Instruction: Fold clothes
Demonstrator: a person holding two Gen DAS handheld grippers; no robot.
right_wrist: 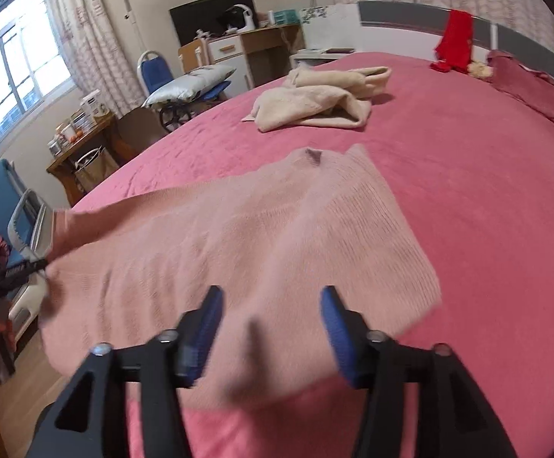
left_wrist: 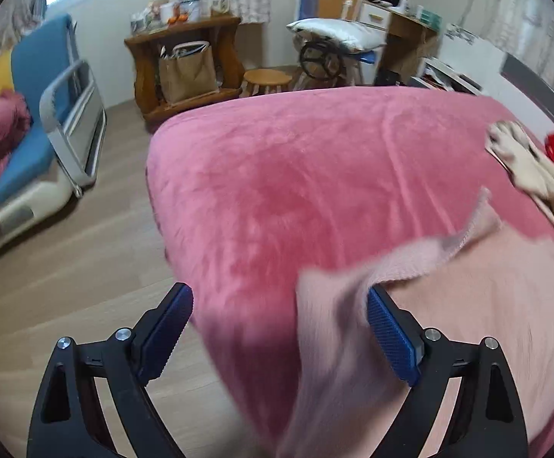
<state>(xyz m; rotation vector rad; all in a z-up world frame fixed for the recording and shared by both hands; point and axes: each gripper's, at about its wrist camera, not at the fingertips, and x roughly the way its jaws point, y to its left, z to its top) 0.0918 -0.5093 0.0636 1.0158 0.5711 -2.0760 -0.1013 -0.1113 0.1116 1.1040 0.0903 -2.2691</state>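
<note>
A pale pink knit sweater [right_wrist: 238,229] lies spread flat on the pink bed cover [right_wrist: 467,191], its neck toward the headboard. My right gripper [right_wrist: 272,297] hovers over its near hem, open, with the pads clear of the cloth. In the left wrist view the sweater's sleeve [left_wrist: 338,313] drapes off the bed's corner between the jaws of my left gripper [left_wrist: 280,297]. That gripper is open wide, and the cloth rests against the right pad [left_wrist: 389,336] only. The left gripper [right_wrist: 9,271] also shows blurred at the sweater's left edge.
A crumpled beige garment [right_wrist: 315,103] lies farther up the bed, and a red cloth [right_wrist: 454,40] hangs on the headboard. Beyond the bed's corner are wooden floor [left_wrist: 67,267], a blue folding chair [left_wrist: 36,87], a wooden shelf [left_wrist: 185,61] and a stool [left_wrist: 267,78].
</note>
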